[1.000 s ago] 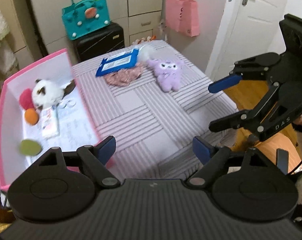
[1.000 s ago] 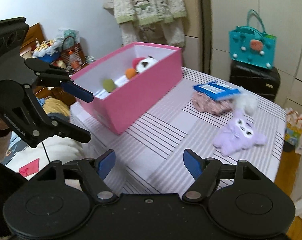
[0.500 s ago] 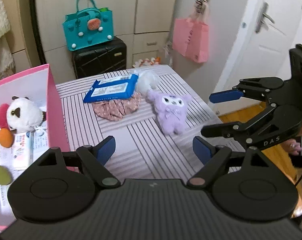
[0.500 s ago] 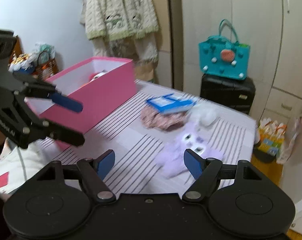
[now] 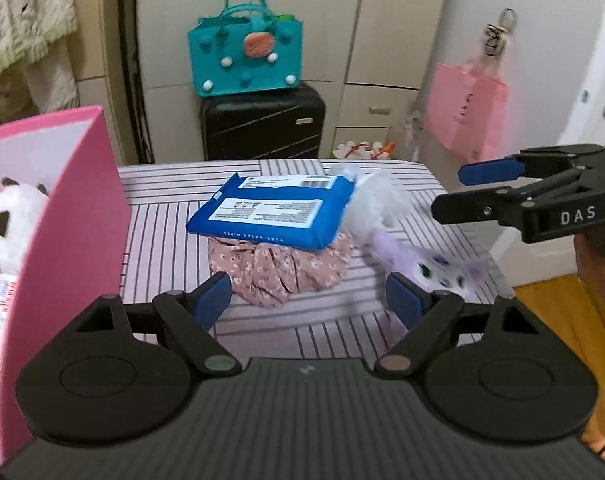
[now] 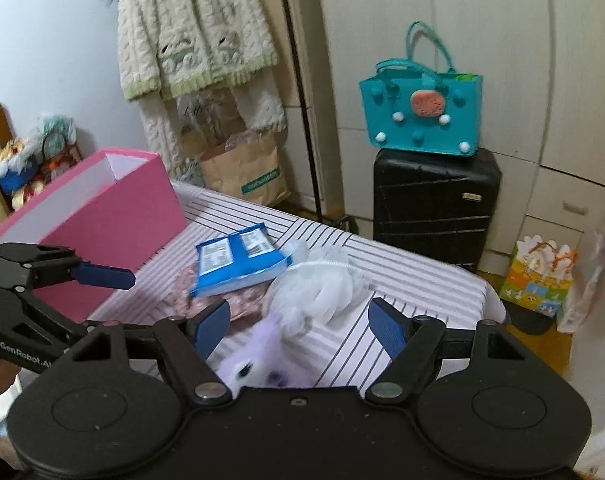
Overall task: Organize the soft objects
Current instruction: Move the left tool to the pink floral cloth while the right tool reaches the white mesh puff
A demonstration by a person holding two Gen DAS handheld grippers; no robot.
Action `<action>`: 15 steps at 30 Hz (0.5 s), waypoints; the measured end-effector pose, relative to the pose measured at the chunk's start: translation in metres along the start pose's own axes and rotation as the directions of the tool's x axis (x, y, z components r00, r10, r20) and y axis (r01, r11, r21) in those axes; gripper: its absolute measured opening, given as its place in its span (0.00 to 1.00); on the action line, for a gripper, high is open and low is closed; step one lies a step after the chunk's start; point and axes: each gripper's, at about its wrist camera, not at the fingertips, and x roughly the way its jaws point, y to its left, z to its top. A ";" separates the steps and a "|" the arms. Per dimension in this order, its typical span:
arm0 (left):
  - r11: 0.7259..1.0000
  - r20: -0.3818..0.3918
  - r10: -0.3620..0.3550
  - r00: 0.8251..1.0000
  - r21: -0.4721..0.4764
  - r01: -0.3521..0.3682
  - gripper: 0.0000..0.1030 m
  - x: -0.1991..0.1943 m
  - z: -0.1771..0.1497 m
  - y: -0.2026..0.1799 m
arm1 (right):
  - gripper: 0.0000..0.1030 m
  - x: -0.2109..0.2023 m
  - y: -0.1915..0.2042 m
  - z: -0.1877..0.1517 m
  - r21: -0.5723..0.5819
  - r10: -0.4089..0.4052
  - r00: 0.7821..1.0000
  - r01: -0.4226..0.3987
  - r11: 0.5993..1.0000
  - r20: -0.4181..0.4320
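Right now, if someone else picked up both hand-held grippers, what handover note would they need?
Left hand-held gripper: open, empty, over the floral cloth.
Right hand-held gripper: open, empty, above the purple plush.
On the striped bed: blue wipes pack lying on the cloth, white fluffy item, purple plush.
Done: panda plush is in the pink box.
Left: the cloth, fluffy item and purple plush, probably into the box.
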 end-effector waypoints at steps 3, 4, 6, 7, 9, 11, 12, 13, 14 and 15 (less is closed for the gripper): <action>0.999 -0.014 0.043 0.999 -0.008 -0.043 0.82 0.020 0.002 -0.001 | 0.78 0.026 -0.007 0.012 -0.055 0.008 0.999 -0.010 0.998 -0.038; 0.999 -0.016 0.049 0.999 -0.017 -0.049 0.82 0.025 0.003 0.000 | 0.78 0.036 -0.010 0.016 -0.068 0.014 0.999 -0.018 0.997 -0.053; 0.998 -0.019 0.049 0.999 -0.039 -0.049 0.82 0.034 0.004 0.001 | 0.79 0.051 -0.014 0.022 -0.080 0.027 0.997 -0.032 0.996 -0.066; 0.997 -0.023 0.048 0.999 -0.056 -0.049 0.82 0.038 0.005 0.002 | 0.79 0.059 -0.017 0.025 -0.080 0.037 0.997 -0.042 0.996 -0.069; 0.995 -0.027 0.050 0.998 -0.085 -0.052 0.83 0.045 0.006 0.005 | 0.82 0.071 -0.023 0.030 -0.074 0.070 0.995 -0.075 0.994 -0.074; 0.993 -0.027 0.058 0.998 -0.103 -0.061 0.83 0.052 0.006 0.006 | 0.84 0.082 -0.028 0.033 -0.075 0.113 0.990 -0.119 0.990 -0.087; 0.992 -0.025 0.066 0.998 -0.110 -0.068 0.83 0.056 0.006 0.006 | 0.84 0.087 -0.029 0.033 -0.078 0.125 0.988 -0.132 0.988 -0.096; 0.991 -0.024 0.069 0.997 -0.113 -0.071 0.83 0.058 0.006 0.007 | 0.84 0.092 -0.029 0.033 -0.081 0.125 0.987 -0.134 0.988 -0.102; 0.990 -0.021 0.071 0.997 -0.117 -0.073 0.83 0.060 0.005 0.007 | 0.84 0.097 -0.029 0.033 -0.086 0.129 0.985 -0.139 0.987 -0.112; 0.989 -0.018 0.075 0.997 -0.125 -0.077 0.83 0.061 0.005 0.007 | 0.84 0.101 -0.029 0.033 -0.092 0.141 0.982 -0.153 0.984 -0.122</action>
